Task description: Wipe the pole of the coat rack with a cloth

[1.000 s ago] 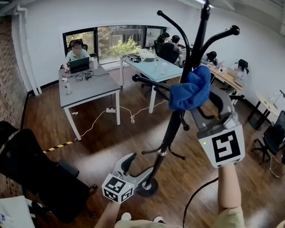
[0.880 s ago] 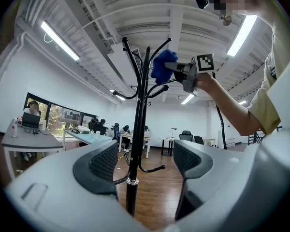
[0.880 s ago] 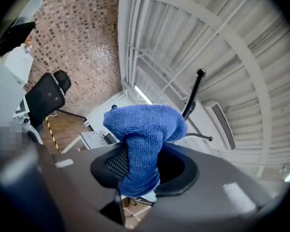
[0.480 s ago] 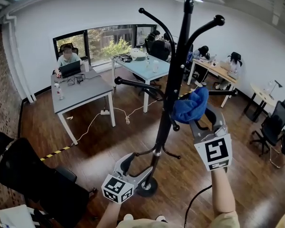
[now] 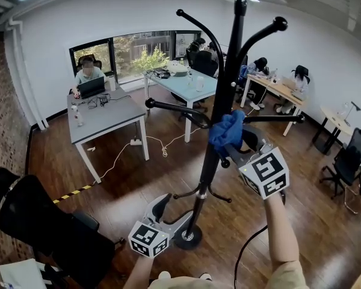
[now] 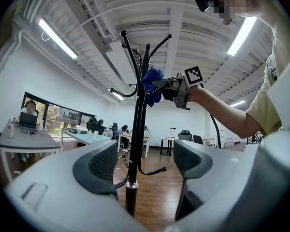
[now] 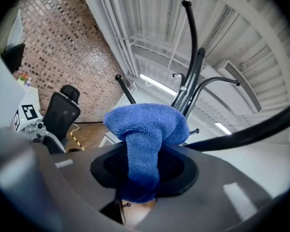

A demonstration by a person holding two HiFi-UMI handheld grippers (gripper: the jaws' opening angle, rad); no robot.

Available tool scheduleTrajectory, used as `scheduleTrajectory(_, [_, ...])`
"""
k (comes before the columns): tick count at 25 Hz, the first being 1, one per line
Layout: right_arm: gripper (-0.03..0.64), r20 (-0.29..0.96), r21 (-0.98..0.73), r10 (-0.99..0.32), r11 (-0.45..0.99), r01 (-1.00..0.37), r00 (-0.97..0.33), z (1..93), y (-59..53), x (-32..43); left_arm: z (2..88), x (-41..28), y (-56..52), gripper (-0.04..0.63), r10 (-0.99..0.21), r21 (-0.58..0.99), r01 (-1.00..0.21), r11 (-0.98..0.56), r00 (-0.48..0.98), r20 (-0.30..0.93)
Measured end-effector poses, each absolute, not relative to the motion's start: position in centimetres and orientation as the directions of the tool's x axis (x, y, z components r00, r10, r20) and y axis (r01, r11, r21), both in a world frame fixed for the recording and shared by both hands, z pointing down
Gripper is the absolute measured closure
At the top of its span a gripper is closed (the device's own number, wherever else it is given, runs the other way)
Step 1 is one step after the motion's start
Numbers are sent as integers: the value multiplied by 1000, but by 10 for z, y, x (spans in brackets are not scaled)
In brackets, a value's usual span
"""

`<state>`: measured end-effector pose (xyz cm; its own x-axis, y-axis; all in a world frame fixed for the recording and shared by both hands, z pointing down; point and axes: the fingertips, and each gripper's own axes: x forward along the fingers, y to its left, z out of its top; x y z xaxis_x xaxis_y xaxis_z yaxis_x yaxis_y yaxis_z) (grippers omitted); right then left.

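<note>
The black coat rack pole (image 5: 219, 119) rises from a round base (image 5: 186, 238) on the wood floor. My right gripper (image 5: 233, 146) is shut on a blue cloth (image 5: 225, 131), and the bunched cloth rests against the pole about halfway up, just under a side arm. In the right gripper view the cloth (image 7: 144, 139) fills the gap between the jaws, with the pole (image 7: 195, 66) right behind it. Low down near the base, my left gripper (image 5: 177, 212) is open. The pole (image 6: 135, 144) stands between its jaws, nearer the left pad (image 6: 104, 161).
Curved hook arms (image 5: 198, 26) stick out from the pole at several heights; one straight arm (image 5: 271, 118) runs right, above my right gripper. A black office chair (image 5: 30, 215) is at the lower left. Desks (image 5: 108, 116) with seated people stand further back.
My right gripper has carried the cloth down and left, from beside the pole onto it. The left gripper has stayed low by the base.
</note>
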<state>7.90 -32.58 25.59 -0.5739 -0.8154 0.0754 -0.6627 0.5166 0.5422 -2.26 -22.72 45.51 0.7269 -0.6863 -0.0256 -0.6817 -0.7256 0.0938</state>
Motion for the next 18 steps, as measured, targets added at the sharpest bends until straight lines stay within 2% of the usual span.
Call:
scheduleTrajectory(5, [477, 361, 412, -663, 744, -525, -656, 271, -325, 77, 454, -20, -231, 258, -693, 95, -689, -719, 720, -24])
scheduleTrajectory(7, [479, 428, 332, -603, 798, -504, -673, 276, -323, 80, 454, -20, -231, 258, -693, 96, -688, -719, 720, -25])
scheduleTrajectory(11, [480, 444, 223, -518, 854, -470, -731, 276, -306, 83, 453, -15, -230, 258, -686, 91, -681, -726, 728, -23])
scheduleTrajectory(18, [482, 359, 153, -358, 934, -324, -862, 253, -261, 84, 453, -6, -228, 258, -673, 85, -670, -737, 739, -15])
